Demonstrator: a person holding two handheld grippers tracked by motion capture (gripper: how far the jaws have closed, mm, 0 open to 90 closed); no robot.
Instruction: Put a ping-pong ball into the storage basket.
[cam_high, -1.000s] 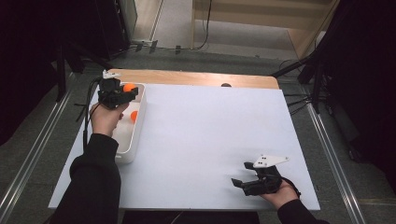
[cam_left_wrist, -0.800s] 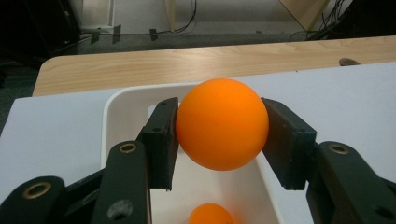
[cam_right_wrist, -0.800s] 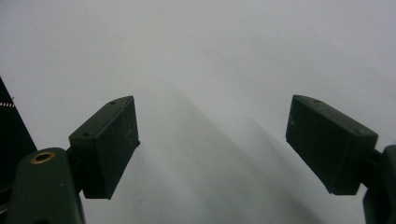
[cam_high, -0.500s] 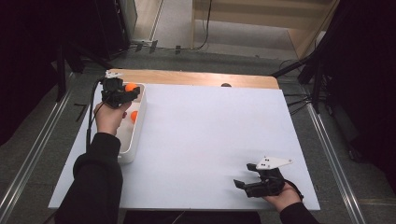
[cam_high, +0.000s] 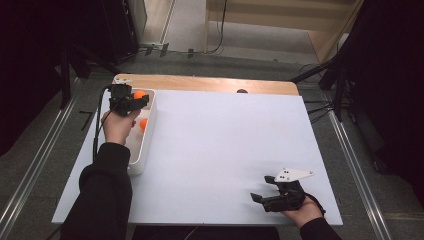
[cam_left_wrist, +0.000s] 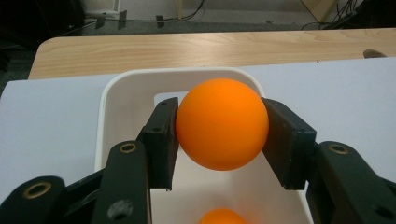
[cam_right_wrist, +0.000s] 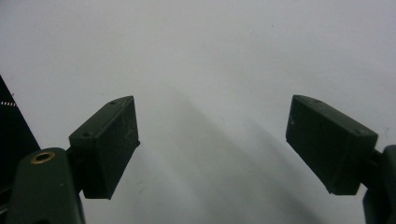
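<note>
**Orange ball lifted over tray at counter's far-left corner**

Near the counter's (cam_high: 220, 150) front-right corner, the right hand-held gripper (cam_high: 264, 194) rests idle, jaws spread on nothing, likely waiting its turn. Across at the far-left corner, the left hand-held gripper (cam_left_wrist: 219, 135) clamps an orange ball (cam_left_wrist: 222, 123) above the white tray (cam_high: 149, 131), apparently taking it out; a second ball (cam_high: 143, 124) lies below. Since a second ago, the left hand has edged slightly toward the far edge.

The left gripper (cam_left_wrist: 219, 128) clamps an orange ball (cam_left_wrist: 222, 123) between its fingers (cam_left_wrist: 161, 140) over a white tray (cam_left_wrist: 116, 102).
</note>
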